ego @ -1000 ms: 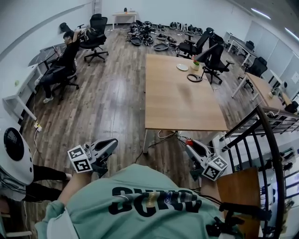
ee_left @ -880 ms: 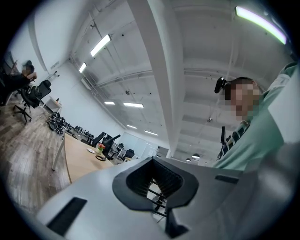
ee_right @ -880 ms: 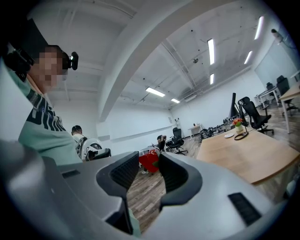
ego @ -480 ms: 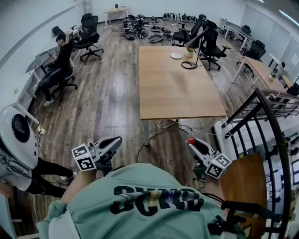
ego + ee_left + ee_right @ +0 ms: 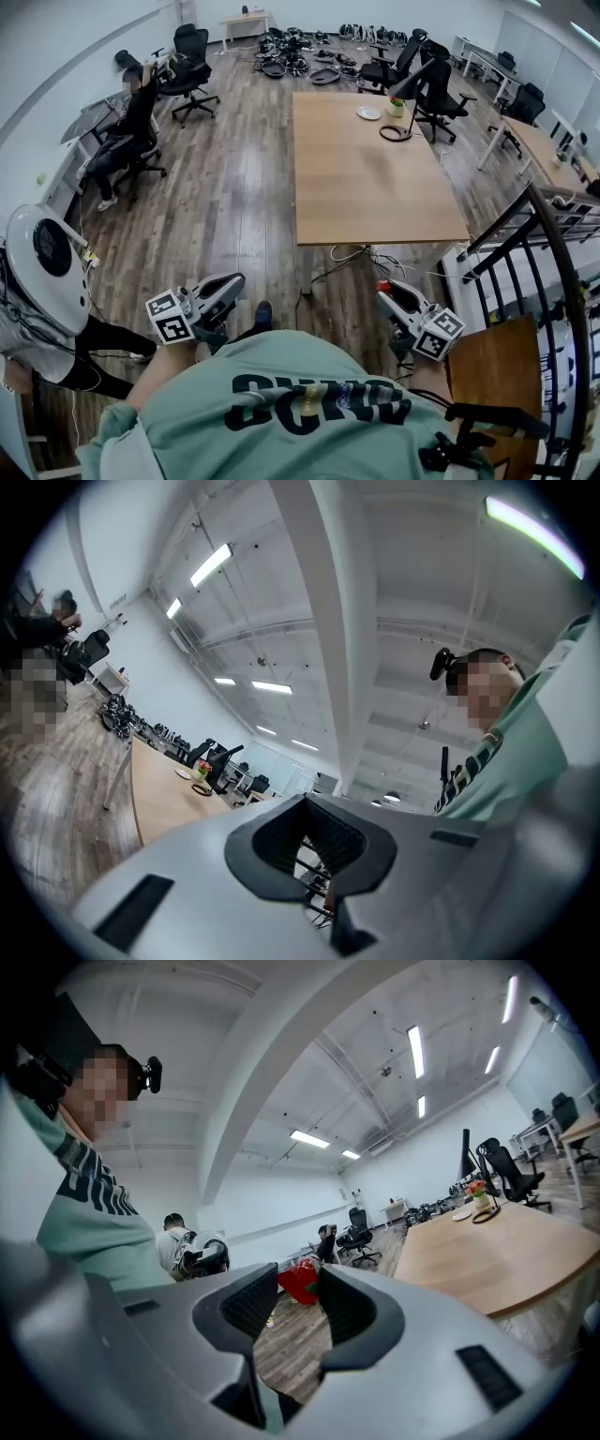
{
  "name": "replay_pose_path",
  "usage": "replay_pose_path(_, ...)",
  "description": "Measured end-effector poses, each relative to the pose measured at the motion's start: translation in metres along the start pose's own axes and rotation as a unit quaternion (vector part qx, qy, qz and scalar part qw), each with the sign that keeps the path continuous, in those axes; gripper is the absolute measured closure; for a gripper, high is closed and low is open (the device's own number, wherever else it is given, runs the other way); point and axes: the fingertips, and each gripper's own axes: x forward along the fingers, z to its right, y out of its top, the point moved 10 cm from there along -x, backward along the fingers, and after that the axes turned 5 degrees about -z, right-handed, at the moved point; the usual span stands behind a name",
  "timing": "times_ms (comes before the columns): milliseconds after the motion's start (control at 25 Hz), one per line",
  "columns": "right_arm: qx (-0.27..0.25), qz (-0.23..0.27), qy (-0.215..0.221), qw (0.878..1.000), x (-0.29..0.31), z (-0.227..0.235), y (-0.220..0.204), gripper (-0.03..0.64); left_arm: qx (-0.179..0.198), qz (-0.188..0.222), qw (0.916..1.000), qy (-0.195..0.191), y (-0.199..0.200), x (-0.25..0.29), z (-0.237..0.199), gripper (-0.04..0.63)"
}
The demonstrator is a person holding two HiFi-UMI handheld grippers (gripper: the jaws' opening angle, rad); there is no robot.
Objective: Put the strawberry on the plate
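My right gripper [image 5: 382, 291] is held low by my body, shut on a red strawberry [image 5: 382, 285] at its tips. In the right gripper view the strawberry [image 5: 298, 1282] sits pinched between the two dark pads. The white plate [image 5: 368, 113] lies at the far end of a long wooden table [image 5: 375, 187], well ahead of both grippers, and shows small in the right gripper view as the plate [image 5: 462, 1214]. My left gripper [image 5: 230, 284] hangs at my left side, its jaws a narrow gap apart with nothing between them.
A black desk lamp [image 5: 405, 94] and a small flower pot [image 5: 397, 106] stand beside the plate. A black metal railing [image 5: 525, 253] runs on my right. Office chairs [image 5: 192, 61] and a seated person [image 5: 131, 122] are at the left. Cables [image 5: 361, 258] lie under the table's near end.
The head view has swung a little, so the table and room shift in the picture. Both grippers stay by my body, and the strawberry stays in the right one.
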Motion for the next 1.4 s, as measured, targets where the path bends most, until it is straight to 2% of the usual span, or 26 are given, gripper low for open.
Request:
replay_pose_path(120,-0.004,-0.010,-0.004,1.000,0.031,0.004,0.004,0.468,-0.005,0.007,1.0000,-0.002,0.007,-0.012,-0.028,0.603)
replay_pose_path(280,-0.027,-0.031,0.001,0.999,0.103,0.003,0.011,0.468,-0.009,0.028,0.9996,0.005,0.028,-0.050,-0.085,0.603)
replay_pose_path(400,-0.021,-0.029,0.008,0.999,0.179,-0.002,0.024,0.468,-0.020,0.057,0.9981,0.014,0.053,-0.090,-0.137,0.603)
replay_pose_path(520,-0.022,-0.021,0.044,0.999,0.271,-0.015,0.035,0.468,-0.019,0.086,0.9959,0.023,0.090,-0.142,-0.183,0.603)
replay_pose_path(640,-0.041,-0.022,0.064,0.997,0.358,-0.028,0.059,0.468,0.003,0.094,0.9947,0.043,0.125,-0.190,-0.221,0.603)
replay_pose_path(840,-0.051,-0.049,0.079,0.994,0.451,-0.048,0.062,0.468,-0.020,0.110,0.9909,0.074,0.144,-0.258,-0.277,0.603)
replay_pose_path(1080,-0.038,-0.065,0.080,0.994,0.506,-0.020,0.070,0.468,-0.028,0.115,0.9901,0.076,0.152,-0.260,-0.323,0.603)
replay_pose_path(1240,-0.035,-0.066,0.100,0.992,0.537,0.013,0.075,0.468,-0.037,0.108,0.9894,0.090,0.157,-0.247,-0.347,0.603)
replay_pose_path(1400,-0.027,-0.058,0.130,0.990,0.576,0.062,0.089,0.468,-0.016,0.096,0.9882,0.118,0.175,-0.223,-0.367,0.604)
